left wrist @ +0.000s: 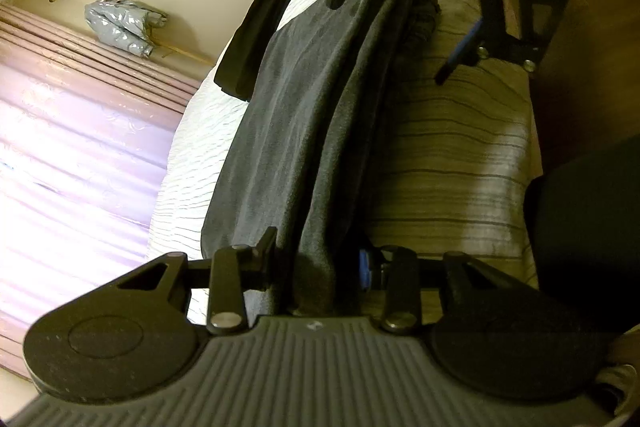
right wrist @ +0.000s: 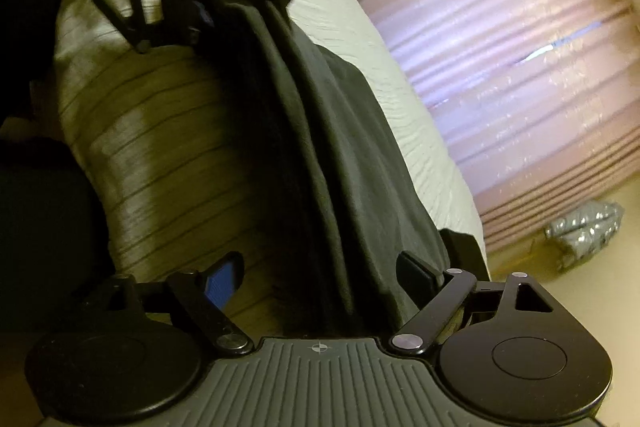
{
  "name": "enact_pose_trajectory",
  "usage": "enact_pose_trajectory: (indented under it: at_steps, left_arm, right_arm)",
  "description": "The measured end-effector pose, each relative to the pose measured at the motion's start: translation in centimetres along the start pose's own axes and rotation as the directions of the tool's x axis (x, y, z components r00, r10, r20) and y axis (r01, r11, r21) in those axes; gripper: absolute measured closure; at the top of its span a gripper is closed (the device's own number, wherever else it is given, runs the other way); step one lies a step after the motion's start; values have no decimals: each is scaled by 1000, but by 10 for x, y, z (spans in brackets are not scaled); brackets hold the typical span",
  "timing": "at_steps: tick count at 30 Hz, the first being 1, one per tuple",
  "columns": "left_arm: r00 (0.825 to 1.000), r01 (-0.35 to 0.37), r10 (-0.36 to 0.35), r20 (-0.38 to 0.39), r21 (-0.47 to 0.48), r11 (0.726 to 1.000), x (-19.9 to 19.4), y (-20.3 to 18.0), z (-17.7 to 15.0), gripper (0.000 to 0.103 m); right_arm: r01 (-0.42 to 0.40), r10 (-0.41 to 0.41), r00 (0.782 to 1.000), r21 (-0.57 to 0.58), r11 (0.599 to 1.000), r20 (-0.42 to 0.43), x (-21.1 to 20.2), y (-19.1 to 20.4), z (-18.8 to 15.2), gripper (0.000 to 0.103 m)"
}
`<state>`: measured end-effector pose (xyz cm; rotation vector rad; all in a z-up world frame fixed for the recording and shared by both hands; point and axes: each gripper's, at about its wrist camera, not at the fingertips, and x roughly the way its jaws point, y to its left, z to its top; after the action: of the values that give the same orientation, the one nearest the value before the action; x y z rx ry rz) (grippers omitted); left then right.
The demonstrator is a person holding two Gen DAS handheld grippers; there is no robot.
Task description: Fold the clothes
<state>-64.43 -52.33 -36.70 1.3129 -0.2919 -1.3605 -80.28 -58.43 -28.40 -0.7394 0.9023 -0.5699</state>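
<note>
A dark grey garment (left wrist: 304,115) is stretched in folds between the two grippers above a striped bed cover (left wrist: 452,163). My left gripper (left wrist: 316,263) is shut on one end of the garment. In the left wrist view my right gripper (left wrist: 396,23) stands at the far end, its jaws spread wide with the garment's other end beside one finger. In the right wrist view the garment (right wrist: 320,147) runs between the right gripper's (right wrist: 324,275) spread fingers, and the left gripper (right wrist: 224,3) shows at the far end.
A second dark garment (left wrist: 260,31) lies on the bed beyond the held one. A pink pleated curtain (left wrist: 80,131) hangs past the bed. A silver foil bag (left wrist: 120,27) lies on the floor by the wall. A dark seat (left wrist: 588,235) is near.
</note>
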Motion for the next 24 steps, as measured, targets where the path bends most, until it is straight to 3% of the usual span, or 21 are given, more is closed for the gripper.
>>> enact_pose_trajectory:
  at_steps: [4,6,8,17,24]
  left_arm:
    - [1000,6,-6,1,-3,1000,-2,0,0,69]
    - [1000,9,-9,1,-4,1000,-2,0,-1,69]
    - [1000,11,-11,2,-5,1000,-2,1,-2,69]
    - [1000,7,-7,12,-1,1000,3,-4,-4,68]
    - [1000,-6,6,17,22,1000,10,-7,-5,61]
  right_arm:
    - [2,-2,1000,-8,1000,8,7,-4,1,19]
    - [-5,5,1000,-16,1000,7,10,-4,2,37]
    - [-1,1,1000,-32,999,-6,13,-6,3,45]
    - [16,-21,999,-96,995,-45,12,-3,-13,45]
    - [36,-47,996,-154,987,-71,20,3,-7,45]
